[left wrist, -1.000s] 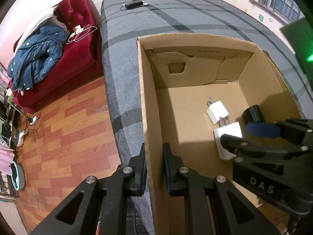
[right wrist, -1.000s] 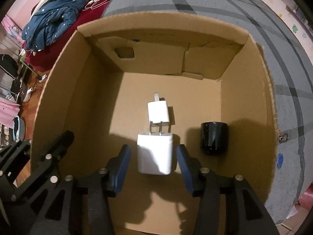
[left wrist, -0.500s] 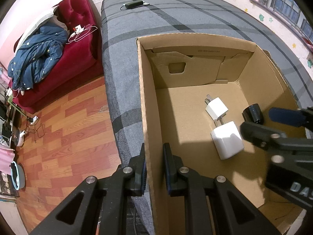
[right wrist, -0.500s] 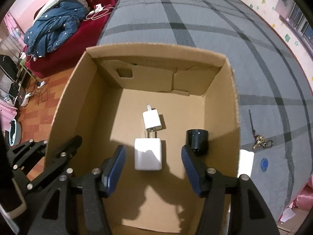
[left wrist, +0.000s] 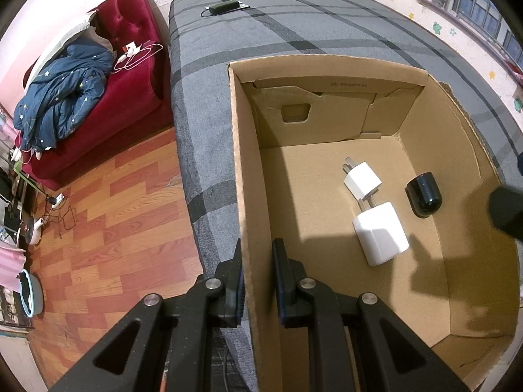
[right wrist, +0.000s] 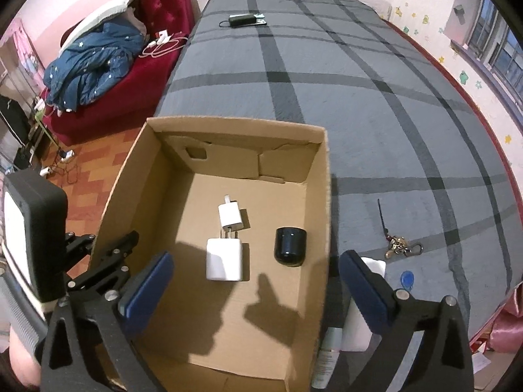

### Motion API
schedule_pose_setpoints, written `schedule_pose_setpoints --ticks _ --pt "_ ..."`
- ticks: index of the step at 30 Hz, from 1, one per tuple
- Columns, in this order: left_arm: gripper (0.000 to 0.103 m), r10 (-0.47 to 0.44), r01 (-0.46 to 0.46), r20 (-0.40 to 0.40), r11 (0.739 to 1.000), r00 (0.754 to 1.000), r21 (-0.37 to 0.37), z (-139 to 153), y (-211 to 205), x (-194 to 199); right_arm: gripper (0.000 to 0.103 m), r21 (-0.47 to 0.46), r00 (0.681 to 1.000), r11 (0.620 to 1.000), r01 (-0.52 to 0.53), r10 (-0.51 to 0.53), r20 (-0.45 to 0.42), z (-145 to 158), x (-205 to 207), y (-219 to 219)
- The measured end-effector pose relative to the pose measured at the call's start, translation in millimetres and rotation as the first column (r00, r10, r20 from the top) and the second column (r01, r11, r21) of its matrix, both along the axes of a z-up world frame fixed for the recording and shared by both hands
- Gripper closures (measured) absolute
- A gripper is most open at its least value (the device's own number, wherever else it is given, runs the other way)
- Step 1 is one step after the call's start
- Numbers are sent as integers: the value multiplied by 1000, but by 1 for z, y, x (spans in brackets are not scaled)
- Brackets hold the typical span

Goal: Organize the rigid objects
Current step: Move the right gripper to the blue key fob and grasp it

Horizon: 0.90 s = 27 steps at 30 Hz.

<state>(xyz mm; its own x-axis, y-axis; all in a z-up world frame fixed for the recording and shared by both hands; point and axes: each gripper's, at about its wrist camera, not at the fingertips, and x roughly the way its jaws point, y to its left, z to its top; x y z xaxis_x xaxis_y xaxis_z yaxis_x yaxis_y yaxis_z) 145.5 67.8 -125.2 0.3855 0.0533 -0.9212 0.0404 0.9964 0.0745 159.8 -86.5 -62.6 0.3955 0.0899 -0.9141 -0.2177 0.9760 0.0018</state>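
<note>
An open cardboard box [right wrist: 235, 122] stands on a grey checked bed. On its floor lie a large white charger [right wrist: 225, 259], a small white charger [right wrist: 230, 217] touching its prongs, and a black cylinder [right wrist: 290, 251]. My left gripper [left wrist: 258, 274] is shut on the box's left wall [left wrist: 248, 196]. My right gripper [right wrist: 255, 261] hangs above the box's near half, its jaws opening wide with nothing held between them. In the left wrist view the large charger [left wrist: 380, 238], small charger [left wrist: 362, 179] and cylinder [left wrist: 424, 194] lie free, and the right gripper shows only as a dark blur at the right edge.
Right of the box on the bed lie a bunch of keys [right wrist: 400, 245], a blue tag [right wrist: 407, 277] and a white object [right wrist: 376, 268] against the box wall. A black adapter [right wrist: 242, 19] lies at the bed's far end. A red sofa [left wrist: 130, 75] and wooden floor [left wrist: 114, 212] are to the left.
My right gripper has risen and drawn back from the large white charger, and its jaws have spread much wider. The charger stays on the box floor. The left gripper has not moved.
</note>
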Motion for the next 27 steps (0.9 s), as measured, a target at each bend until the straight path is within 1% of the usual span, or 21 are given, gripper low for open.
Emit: schedule_pose_setpoints --ticks 6,14,19,27 --pt "87 0 0 0 1000 1000 1 0 1 -1 0 6 999 1000 24 -24 31 15 -4 -22" --pt "87 0 0 0 1000 1000 3 0 1 -1 0 -13 994 996 93 -92 57 24 -3 -68" --pt "87 -4 4 1 1000 1000 13 0 -1 -2 0 -28 988 990 142 -140 65 20 -2 -99" --pt "87 -4 4 3 1000 1000 17 1 -1 -2 0 -33 976 976 214 -213 43 -1 3 -146"
